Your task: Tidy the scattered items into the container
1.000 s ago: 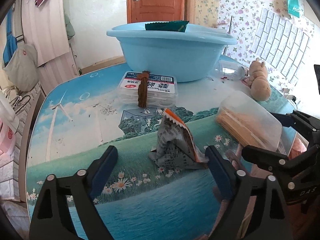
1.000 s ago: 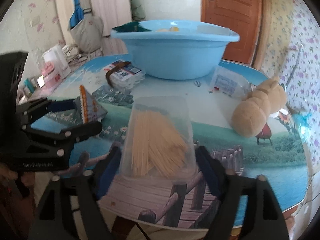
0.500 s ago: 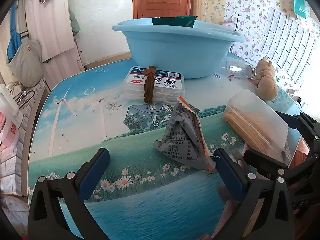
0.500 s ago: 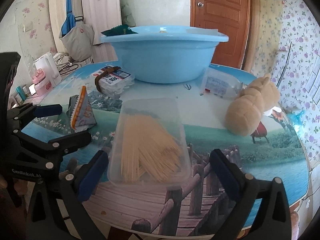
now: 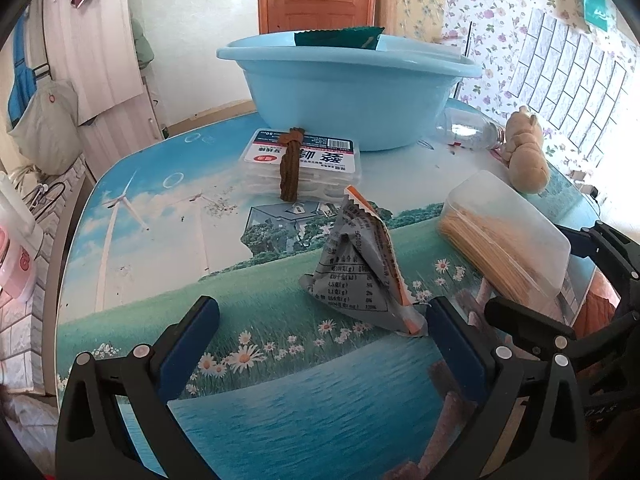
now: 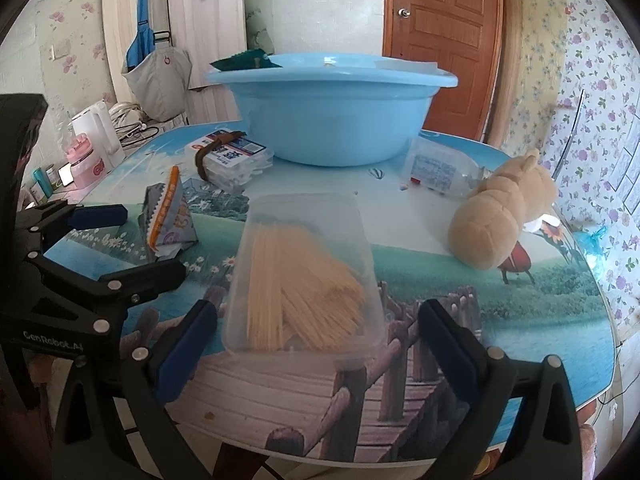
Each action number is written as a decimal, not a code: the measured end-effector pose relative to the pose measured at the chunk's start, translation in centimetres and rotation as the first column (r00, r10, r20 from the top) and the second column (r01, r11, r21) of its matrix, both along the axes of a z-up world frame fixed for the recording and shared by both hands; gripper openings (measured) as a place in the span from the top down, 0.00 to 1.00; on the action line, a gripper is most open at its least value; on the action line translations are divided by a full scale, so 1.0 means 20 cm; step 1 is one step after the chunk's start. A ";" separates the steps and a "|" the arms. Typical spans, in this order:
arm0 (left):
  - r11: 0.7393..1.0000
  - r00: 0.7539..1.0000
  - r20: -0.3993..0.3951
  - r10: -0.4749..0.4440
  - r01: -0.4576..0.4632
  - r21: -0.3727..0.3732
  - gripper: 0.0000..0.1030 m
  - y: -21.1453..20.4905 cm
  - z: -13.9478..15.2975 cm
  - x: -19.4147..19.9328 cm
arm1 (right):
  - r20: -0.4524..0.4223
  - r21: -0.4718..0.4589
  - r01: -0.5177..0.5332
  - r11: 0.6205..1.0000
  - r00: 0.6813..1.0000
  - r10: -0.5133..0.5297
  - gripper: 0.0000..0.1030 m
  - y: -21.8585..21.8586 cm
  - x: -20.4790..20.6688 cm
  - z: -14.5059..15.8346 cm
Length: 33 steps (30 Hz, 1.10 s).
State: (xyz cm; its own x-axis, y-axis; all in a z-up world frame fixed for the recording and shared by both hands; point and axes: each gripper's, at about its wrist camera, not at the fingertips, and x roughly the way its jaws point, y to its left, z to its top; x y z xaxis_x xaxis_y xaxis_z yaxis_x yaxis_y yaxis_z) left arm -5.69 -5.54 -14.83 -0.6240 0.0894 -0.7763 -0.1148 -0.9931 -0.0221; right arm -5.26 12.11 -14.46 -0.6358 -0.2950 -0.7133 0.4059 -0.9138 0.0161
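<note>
Your left hand-held gripper [image 5: 320,324] pointed steeply down at the worktop [image 5: 132,240] with its jaws spread wide, having just been opening. Nothing was gripped: the grey and orange snack packet [image 5: 360,264] stood just ahead of the right fingertip [image 5: 440,312], its near corner at that pad, too close to tell whether they touched.

Your right hand-held gripper [image 6: 316,320] was angled down likewise, jaws wide apart. They had opened and then eased in slightly. The clear box of toothpicks [image 6: 304,276] lay between the fingertips, its near end inside the gap, with space on both sides and neither pad pressing it.

The two tools sat side by side at the near edge, the left one visible at the left of the right wrist view.

The blue basin [image 6: 332,112] stood at the far side with a dark green packet [image 5: 338,37] on its rim. Near it, from left to right, lay:
- a floss-pick box [image 5: 304,160] with a brown band
- a clear bottle [image 6: 440,172]
- a plush toy [image 6: 500,212]
</note>
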 end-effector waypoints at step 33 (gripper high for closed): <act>0.995 0.992 -0.078 -0.103 0.103 -0.001 0.66 0.04 0.12 0.06 | -0.103 -0.142 -0.068 0.988 0.993 0.054 0.43 0.05 0.08 0.23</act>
